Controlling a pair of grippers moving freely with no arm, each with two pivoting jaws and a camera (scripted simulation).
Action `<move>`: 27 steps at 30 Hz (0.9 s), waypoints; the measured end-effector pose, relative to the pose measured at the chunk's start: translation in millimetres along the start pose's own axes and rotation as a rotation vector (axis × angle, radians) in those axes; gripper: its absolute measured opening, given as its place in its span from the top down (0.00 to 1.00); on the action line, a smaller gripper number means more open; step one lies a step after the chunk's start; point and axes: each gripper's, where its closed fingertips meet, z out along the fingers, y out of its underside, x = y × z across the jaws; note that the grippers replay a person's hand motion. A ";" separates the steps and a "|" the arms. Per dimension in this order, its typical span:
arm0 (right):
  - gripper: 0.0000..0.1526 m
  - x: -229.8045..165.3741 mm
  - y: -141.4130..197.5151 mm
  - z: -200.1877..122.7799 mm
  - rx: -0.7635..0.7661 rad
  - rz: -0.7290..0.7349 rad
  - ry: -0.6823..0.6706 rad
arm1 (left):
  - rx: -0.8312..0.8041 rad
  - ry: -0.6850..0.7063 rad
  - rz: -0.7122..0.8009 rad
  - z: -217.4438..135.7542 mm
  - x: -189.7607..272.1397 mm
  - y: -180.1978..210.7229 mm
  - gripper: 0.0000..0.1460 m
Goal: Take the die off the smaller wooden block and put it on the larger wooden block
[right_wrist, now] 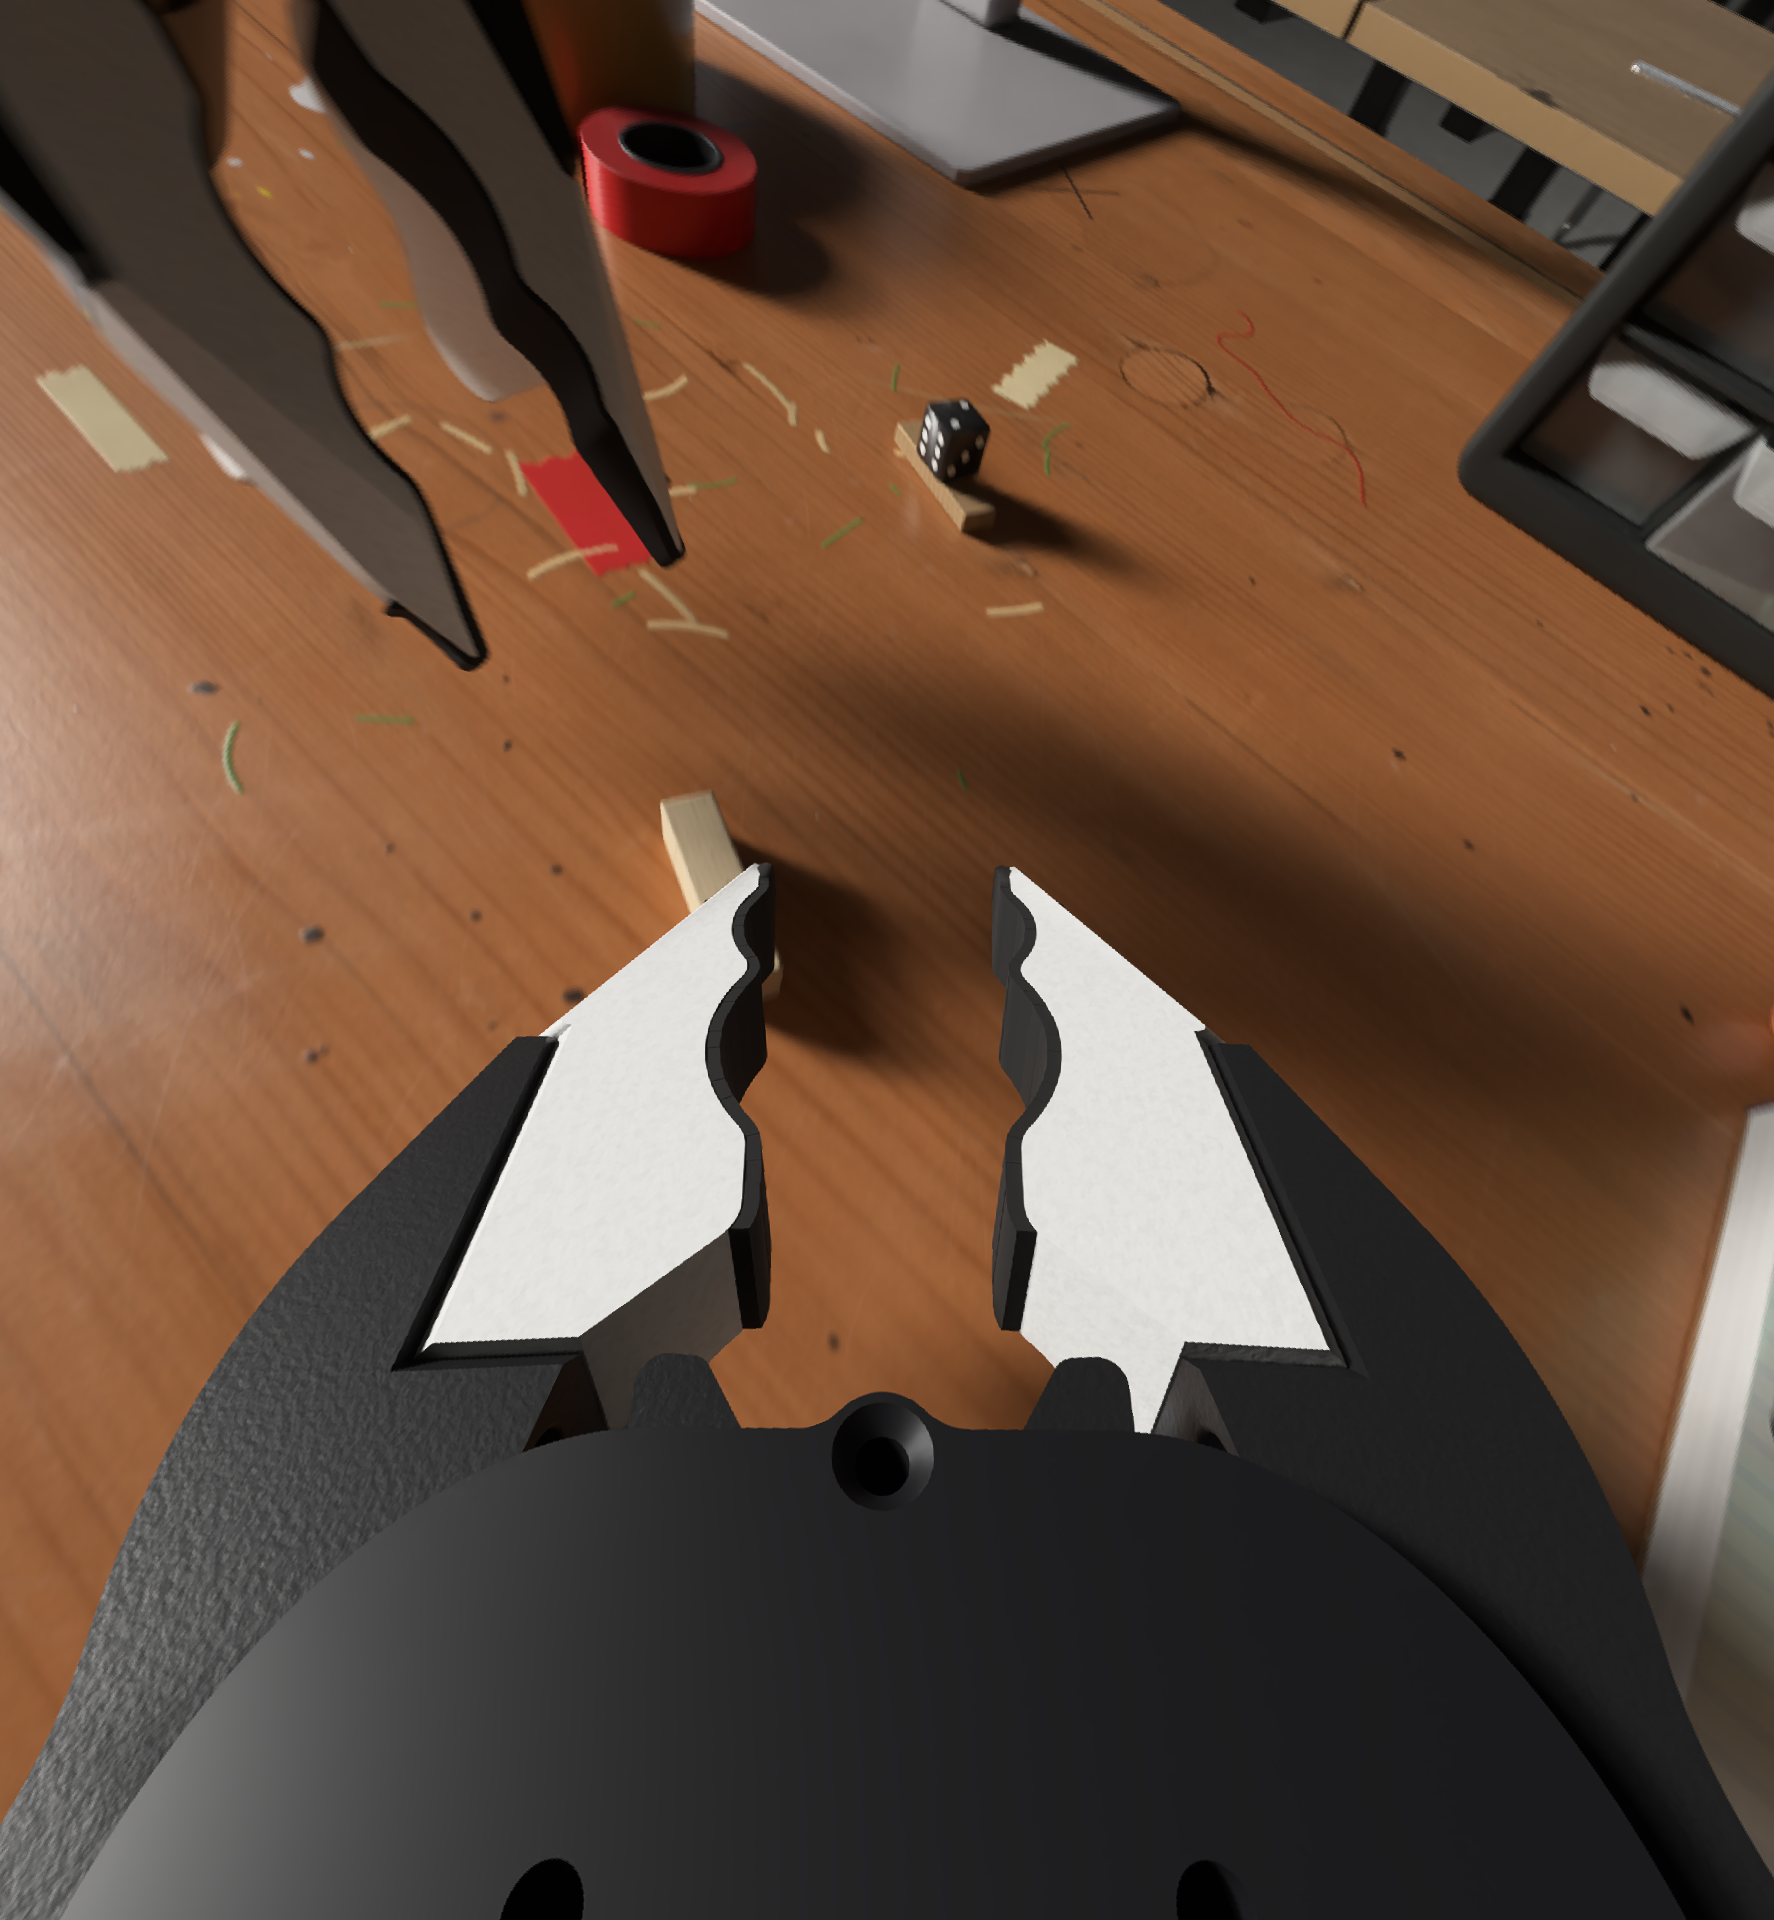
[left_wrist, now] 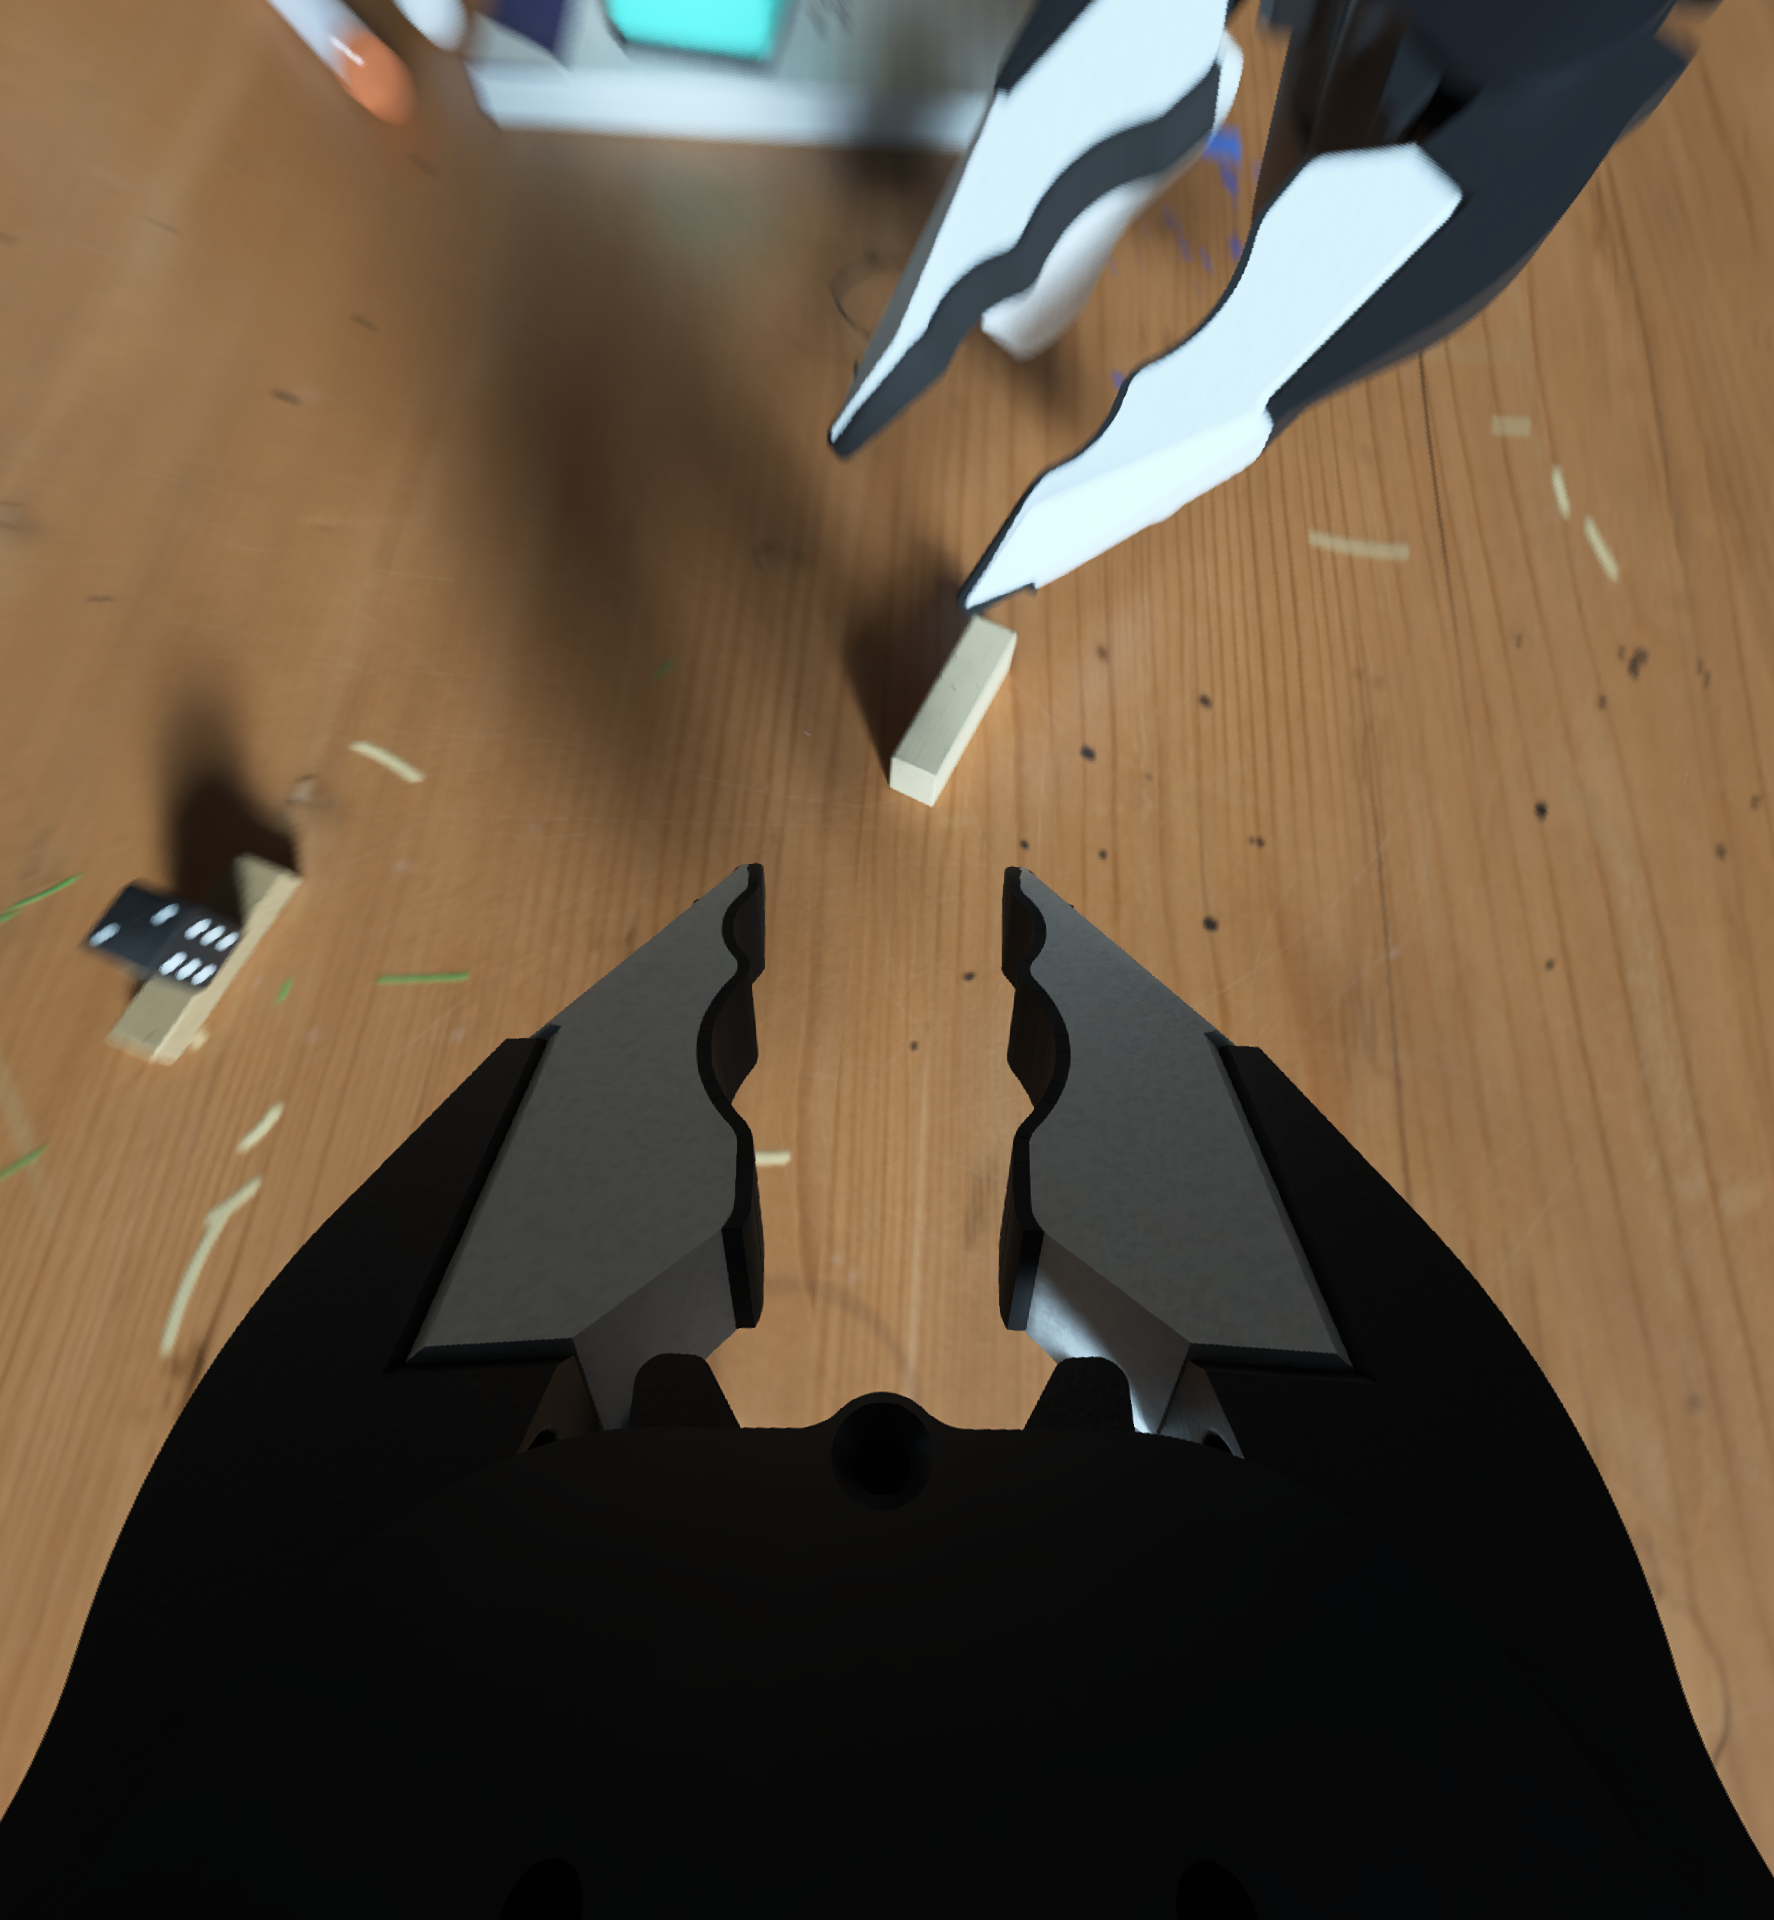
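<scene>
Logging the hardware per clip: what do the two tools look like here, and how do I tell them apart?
Both share one design: a rounded black body with a small round hole at its front edge, and two tapering fingers with wavy black inner edges. The left tool has grey finger plates; the right tool has white ones and a slightly grainy body surface. No cables, sleeves or markings show.

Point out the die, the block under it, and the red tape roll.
die [right_wrist: 954, 440], right wrist view, dotted side face.
block under it [right_wrist: 969, 508], right wrist view, near end.
red tape roll [right_wrist: 670, 203], right wrist view, outer wall.
</scene>
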 end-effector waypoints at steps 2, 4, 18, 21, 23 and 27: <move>0.72 1.0 -12.6 12.3 0.009 -0.009 -0.034 | 0.108 -0.099 -0.046 -19.9 -0.3 -6.1 0.66; 0.72 1.6 -26.3 31.0 0.000 -0.041 -0.078 | 0.210 -0.207 -0.100 -40.7 1.6 -7.6 0.65; 0.71 19.8 -69.3 157.9 -0.207 -0.406 -0.248 | 0.462 -0.609 -0.293 -118.3 41.8 42.7 0.64; 0.72 22.6 -66.2 164.9 -0.261 -0.414 -0.281 | 0.474 -0.604 -0.307 -122.7 38.2 42.5 0.68; 0.76 22.5 -65.8 168.5 -0.276 -0.397 -0.302 | 0.484 -0.615 -0.308 -126.5 35.0 43.2 0.68; 0.88 20.3 -65.5 170.0 -0.282 -0.360 -0.332 | 0.484 -0.635 -0.314 -131.1 30.6 49.5 0.67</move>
